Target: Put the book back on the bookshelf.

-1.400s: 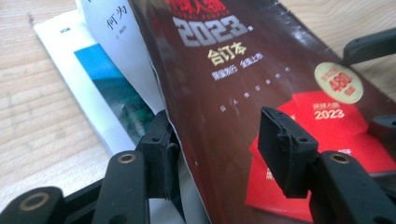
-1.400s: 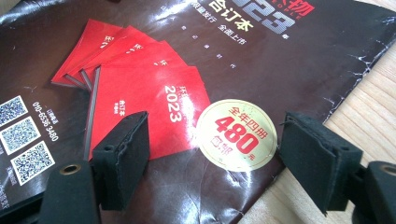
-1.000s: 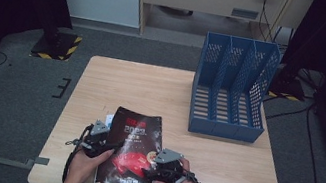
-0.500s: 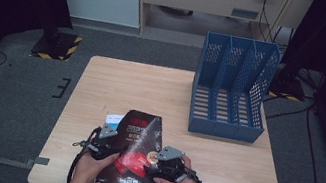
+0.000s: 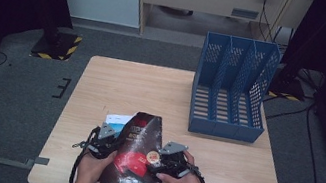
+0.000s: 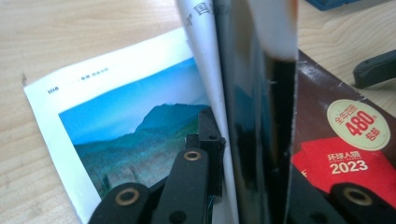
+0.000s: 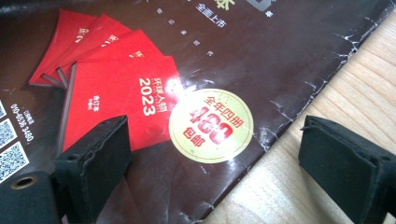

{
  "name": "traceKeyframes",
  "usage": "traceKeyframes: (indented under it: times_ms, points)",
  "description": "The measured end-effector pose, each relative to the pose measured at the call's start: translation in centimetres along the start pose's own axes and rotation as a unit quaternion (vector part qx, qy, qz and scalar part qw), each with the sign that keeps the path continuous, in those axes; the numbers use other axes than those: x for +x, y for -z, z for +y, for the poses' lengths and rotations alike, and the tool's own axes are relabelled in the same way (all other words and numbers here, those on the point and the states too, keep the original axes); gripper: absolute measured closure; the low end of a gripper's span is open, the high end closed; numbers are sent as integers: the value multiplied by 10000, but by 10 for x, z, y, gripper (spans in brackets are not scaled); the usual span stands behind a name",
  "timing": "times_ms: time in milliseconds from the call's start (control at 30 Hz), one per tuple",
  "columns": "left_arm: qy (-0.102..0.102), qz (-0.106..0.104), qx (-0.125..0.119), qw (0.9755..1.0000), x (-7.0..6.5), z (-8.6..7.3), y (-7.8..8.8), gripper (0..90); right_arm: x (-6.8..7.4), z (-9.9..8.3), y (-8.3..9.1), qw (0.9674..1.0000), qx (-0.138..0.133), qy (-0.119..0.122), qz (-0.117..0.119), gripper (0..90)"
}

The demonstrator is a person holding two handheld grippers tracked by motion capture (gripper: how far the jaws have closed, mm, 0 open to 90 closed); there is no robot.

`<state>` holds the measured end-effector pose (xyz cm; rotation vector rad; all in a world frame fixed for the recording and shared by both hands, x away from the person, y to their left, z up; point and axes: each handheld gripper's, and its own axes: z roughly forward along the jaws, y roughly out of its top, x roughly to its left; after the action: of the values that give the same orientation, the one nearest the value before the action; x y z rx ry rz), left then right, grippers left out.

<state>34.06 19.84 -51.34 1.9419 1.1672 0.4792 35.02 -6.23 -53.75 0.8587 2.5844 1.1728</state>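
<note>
Each hand-held gripper is black with a grey three-cornered plate on top; thick black foam pads, brass-ringed screw holes.

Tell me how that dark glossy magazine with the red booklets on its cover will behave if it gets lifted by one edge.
The dark glossy magazine will likely flop: in the left gripper view its cover already curls upward, with the pages beneath lying flat. The shiny cover probably slides easily on the wooden table. Creases along its edge suggest it bends and marks readily.

Glossy paper magazine, wood table
</note>
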Motion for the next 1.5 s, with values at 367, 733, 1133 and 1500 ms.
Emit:
traceKeyframes:
  times_ms: [367,733,1133,1500]
  points:
    - [-329,43,-354,9988,-8,4,14,893,-4,1,-1,9999,-20,-104,78,79]
    - [-375,7,-554,9978,-12,7,21,893,-17,9,-8,9986,-161,-345,379,89]
    - [-314,8,-803,9963,-15,6,31,894,-20,11,-11,9979,-203,-496,357,88]
    - [-193,301,-550,9978,-9,5,24,782,-17,15,-15,9972,-228,-501,510,99]
